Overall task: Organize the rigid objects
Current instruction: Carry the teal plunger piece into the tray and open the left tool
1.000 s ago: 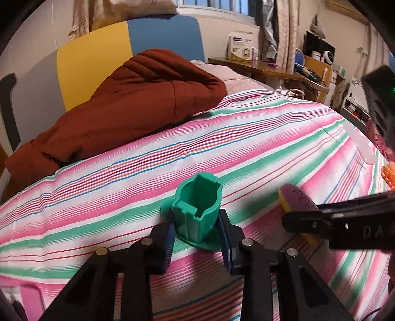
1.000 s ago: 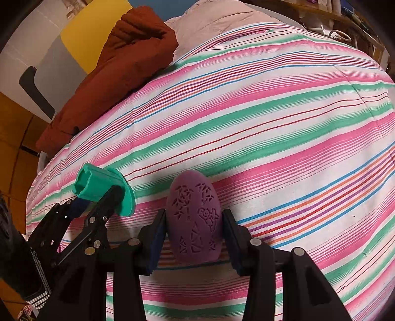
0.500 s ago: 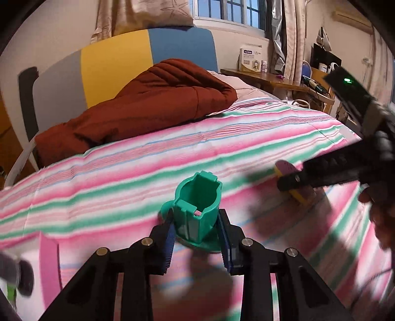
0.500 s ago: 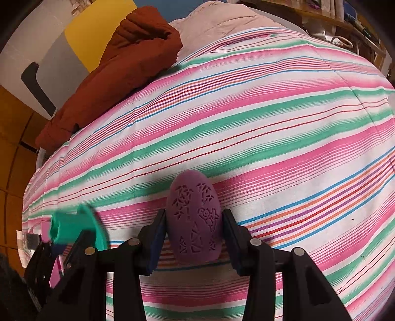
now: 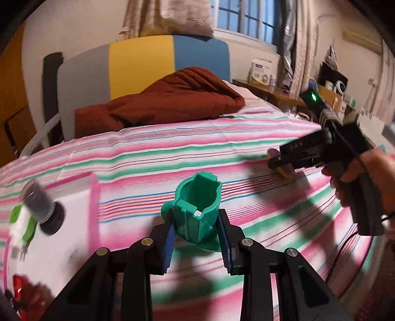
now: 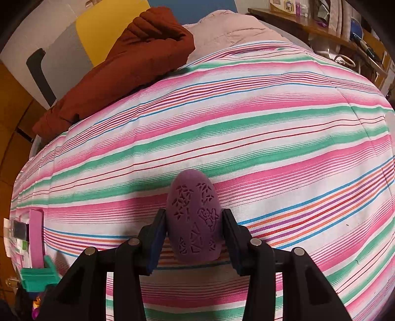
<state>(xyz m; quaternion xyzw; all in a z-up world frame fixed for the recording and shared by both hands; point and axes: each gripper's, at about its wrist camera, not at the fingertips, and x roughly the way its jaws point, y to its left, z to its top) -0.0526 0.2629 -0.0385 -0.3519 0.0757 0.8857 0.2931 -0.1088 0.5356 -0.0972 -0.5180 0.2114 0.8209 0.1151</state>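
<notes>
Two grippers are loaded on my feeds. Nearest on my left wrist view, the left gripper (image 5: 196,237) has its blue pads (image 5: 169,239) pressed against the sides of a green plastic cup-shaped holder (image 5: 197,210), open mouth up, its flared base between the fingers just above the striped bedspread (image 5: 222,153). Nearest on my right wrist view, the right gripper (image 6: 193,237) pinches a purple egg-shaped piece (image 6: 193,222) with cut-out patterns, narrow end pointing away from me, low over the same bedspread (image 6: 246,123).

Left of the holder I see a white tray with a pink rim (image 5: 93,187), blurred, holding a dark cylinder (image 5: 42,207) and green bits I can't identify. From the left view the right gripper (image 5: 281,160) shows at mid-right, gripped by a hand (image 5: 365,170), the purple and yellow piece (image 5: 284,170) at its tips.

Farther back, a rust-brown quilt (image 5: 160,103) lies bunched at the bed's head, against a grey, yellow and blue headboard (image 5: 140,64). Beyond, a window (image 5: 244,22) and a cluttered shelf (image 5: 271,89).
</notes>
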